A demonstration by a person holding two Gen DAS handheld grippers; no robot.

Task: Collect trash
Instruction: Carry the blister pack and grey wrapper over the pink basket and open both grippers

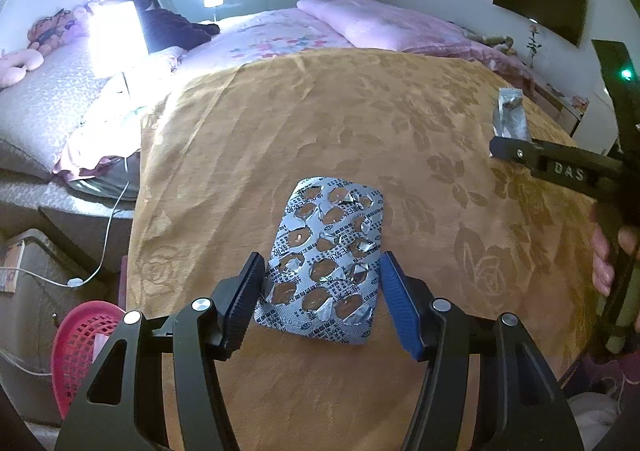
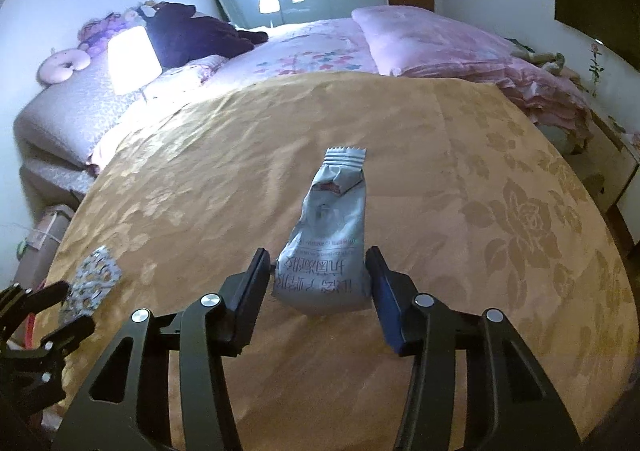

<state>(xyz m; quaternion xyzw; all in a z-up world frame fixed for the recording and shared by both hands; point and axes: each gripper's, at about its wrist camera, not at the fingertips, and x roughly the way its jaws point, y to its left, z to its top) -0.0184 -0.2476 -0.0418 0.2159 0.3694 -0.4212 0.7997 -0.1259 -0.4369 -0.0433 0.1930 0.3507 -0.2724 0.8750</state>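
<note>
An empty silver blister pack (image 1: 332, 211) lies lengthwise between the pads of my left gripper (image 1: 322, 257), which press on its two long edges just above the golden floral tablecloth (image 1: 360, 123). It also shows at the left in the right wrist view, as blister pack (image 2: 94, 279) in the left gripper (image 2: 60, 303). My right gripper (image 2: 318, 251) is shut on the lower end of a crumpled grey-white wrapper (image 2: 328, 219) with printed text, its crimped top pointing away. From the left wrist, that wrapper (image 1: 509, 115) stands up out of the right gripper (image 1: 508, 145).
A red mesh basket (image 1: 84, 347) sits on the floor left of the table. Behind the table is a bed (image 1: 280, 31) with pink bedding, a lit lamp (image 1: 116, 35) and plush toys. A hand (image 1: 604, 255) holds the right gripper's handle. White cables run along the floor at left.
</note>
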